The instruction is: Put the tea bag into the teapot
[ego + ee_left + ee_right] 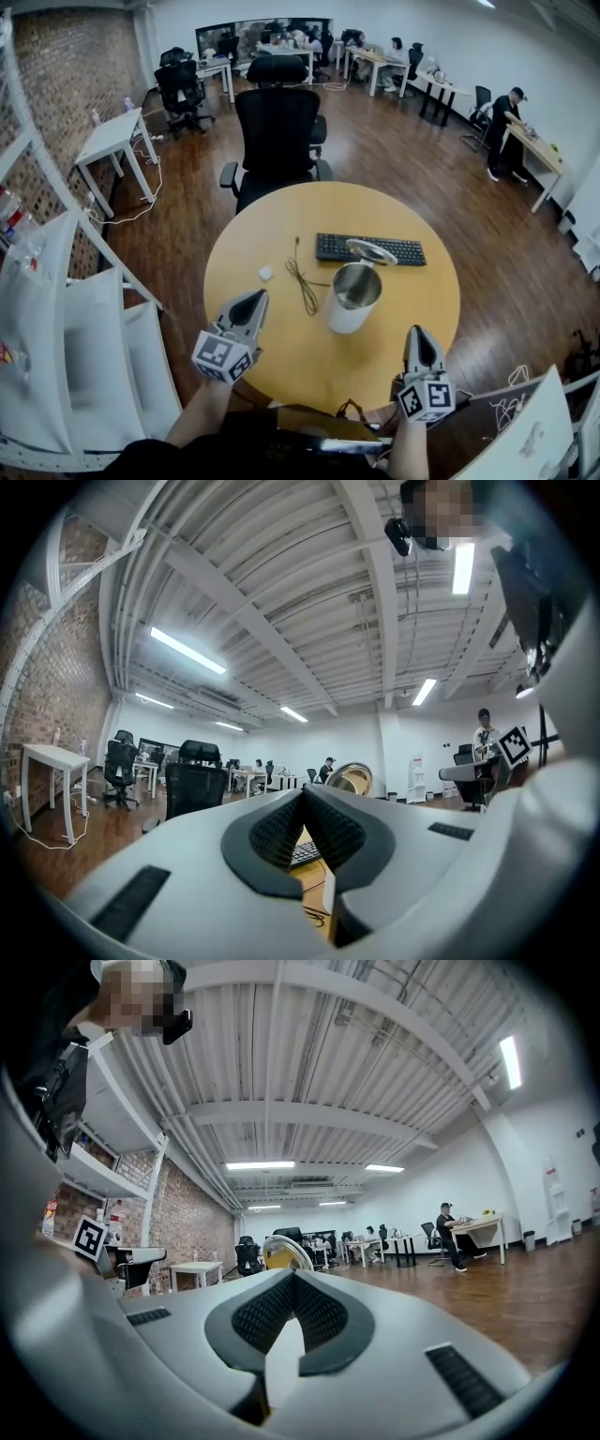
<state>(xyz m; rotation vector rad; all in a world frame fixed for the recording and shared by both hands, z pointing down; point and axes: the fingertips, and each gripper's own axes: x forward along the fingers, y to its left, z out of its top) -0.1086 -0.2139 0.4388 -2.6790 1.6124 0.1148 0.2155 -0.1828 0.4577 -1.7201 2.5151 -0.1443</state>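
Only the head view shows the small white tea bag [265, 273], lying on the round desk [281, 361] at ten o'clock from the open steel teapot [352, 298], apart from both tongs. The gripper views show the left tongs [303, 797] and right tongs [292, 1279] each pressed together on nothing. There the tongs' own bodies hide the tea bag, and only the teapot's raised lid [349, 778] peeks over them.

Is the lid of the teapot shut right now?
No, the teapot stands on the table with its lid tipped up, leaving its mouth open in the head view.
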